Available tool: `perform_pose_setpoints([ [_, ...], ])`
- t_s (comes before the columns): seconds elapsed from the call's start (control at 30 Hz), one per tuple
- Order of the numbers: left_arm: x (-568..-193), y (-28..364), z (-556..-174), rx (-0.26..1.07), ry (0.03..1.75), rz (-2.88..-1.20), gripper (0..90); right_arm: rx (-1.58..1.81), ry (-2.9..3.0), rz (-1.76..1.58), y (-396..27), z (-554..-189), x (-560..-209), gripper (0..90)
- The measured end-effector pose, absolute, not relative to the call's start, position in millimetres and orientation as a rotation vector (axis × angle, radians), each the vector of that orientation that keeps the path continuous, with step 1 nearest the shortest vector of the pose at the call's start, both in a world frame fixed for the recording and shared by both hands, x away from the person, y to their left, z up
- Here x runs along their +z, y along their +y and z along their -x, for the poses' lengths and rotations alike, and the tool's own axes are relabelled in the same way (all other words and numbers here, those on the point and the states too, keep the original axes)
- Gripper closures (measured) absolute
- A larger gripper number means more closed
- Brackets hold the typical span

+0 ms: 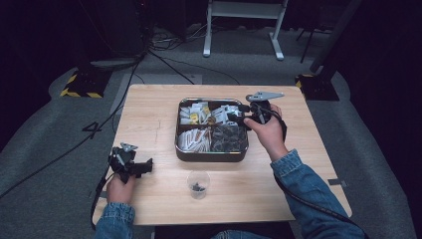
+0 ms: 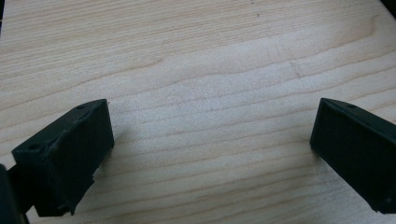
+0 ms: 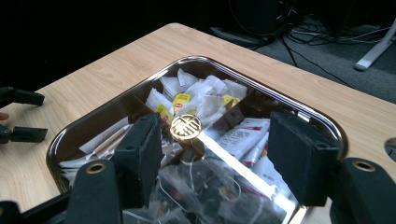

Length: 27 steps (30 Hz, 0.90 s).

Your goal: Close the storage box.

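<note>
The person wears blue denim sleeves with turned cuffs on both forearms. Each hand carries a black gripper: the left gripper (image 1: 144,168) has blocky matte jaws with small screw holes, and the right gripper (image 1: 238,116) bears a grey three-cornered plate, brass-ringed holes at its jaw bases and a black trailing cable.

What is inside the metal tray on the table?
The metal tray has four compartments around a gold knob: white tea bags with yellow tags, white sachets, printed packets and clear dark bags. The tray bottom is covered.
</note>
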State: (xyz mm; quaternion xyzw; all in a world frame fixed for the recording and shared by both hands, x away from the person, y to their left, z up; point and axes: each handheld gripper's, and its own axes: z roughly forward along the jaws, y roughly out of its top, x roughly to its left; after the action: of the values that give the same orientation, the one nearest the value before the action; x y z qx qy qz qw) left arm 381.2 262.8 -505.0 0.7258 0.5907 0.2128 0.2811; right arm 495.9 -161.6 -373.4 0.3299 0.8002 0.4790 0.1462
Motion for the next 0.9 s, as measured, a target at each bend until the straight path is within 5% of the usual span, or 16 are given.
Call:
perform_pose_setpoints([
  [0.9,-505,263,-383,0.566,1.567,-1.954,0.0,1.272,2.227,-1.077,-287,-464,-397,33.4],
])
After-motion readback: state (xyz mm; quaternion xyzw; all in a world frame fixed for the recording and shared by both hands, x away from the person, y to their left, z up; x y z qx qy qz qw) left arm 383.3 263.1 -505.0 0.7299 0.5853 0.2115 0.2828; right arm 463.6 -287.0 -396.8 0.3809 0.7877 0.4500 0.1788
